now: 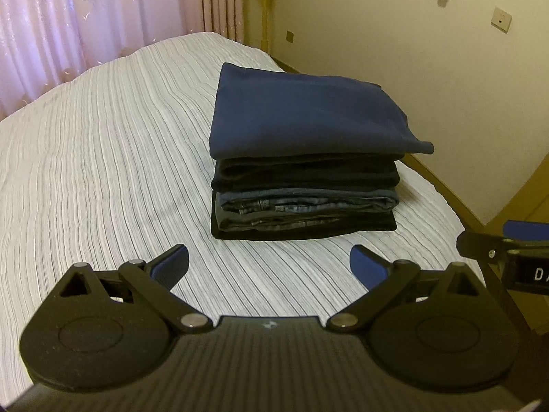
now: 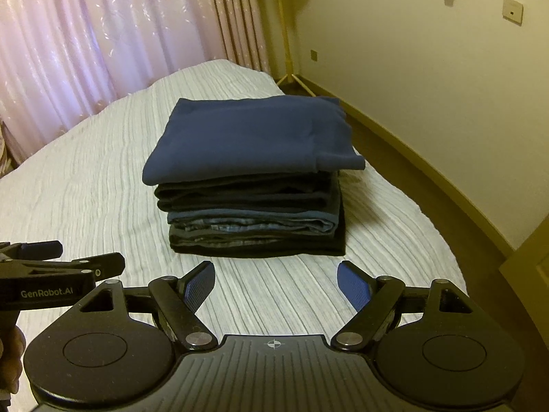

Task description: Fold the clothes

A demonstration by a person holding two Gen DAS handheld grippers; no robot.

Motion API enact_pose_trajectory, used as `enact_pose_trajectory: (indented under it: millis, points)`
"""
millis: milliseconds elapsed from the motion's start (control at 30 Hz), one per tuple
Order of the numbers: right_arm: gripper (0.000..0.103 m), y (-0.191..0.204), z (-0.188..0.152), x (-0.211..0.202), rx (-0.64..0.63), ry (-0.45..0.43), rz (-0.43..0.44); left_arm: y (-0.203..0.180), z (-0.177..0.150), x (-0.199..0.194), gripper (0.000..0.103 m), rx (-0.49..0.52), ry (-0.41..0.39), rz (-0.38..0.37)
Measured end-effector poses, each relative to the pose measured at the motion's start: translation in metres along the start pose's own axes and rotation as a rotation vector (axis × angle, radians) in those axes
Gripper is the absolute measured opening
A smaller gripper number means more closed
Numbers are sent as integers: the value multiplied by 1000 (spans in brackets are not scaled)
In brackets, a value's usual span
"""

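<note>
A neat stack of folded clothes (image 1: 305,185) (image 2: 254,199) rests on the striped white bedspread (image 1: 103,171) (image 2: 85,185). A navy blue garment (image 1: 298,116) (image 2: 250,137) lies on top, with black pieces and folded jeans (image 1: 305,204) (image 2: 250,226) beneath. My left gripper (image 1: 271,264) hovers just in front of the stack, jaws spread wide with nothing between them. My right gripper (image 2: 276,281) also sits in front of the stack, open and empty. Each gripper shows at the edge of the other's view: the right gripper (image 1: 514,257), the left gripper (image 2: 51,271).
Pink curtains (image 1: 85,17) (image 2: 103,27) hang behind the bed. A cream wall (image 1: 411,51) with sockets runs along the right, with a wooden floor strip (image 2: 429,158) between it and the bed edge. A wooden stand (image 2: 288,51) is in the corner.
</note>
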State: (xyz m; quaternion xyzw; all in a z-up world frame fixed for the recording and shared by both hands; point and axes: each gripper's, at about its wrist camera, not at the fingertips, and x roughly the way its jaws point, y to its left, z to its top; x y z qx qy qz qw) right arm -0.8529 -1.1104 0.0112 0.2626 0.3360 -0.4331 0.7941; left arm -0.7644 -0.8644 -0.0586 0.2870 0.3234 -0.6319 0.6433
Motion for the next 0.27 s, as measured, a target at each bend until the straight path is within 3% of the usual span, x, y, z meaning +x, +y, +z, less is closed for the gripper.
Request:
enact_pose_trajectory:
  millis: [267]
  points:
    - [81,2,0,1,-6,4,8,1,2,-2,99,-9,-14,7]
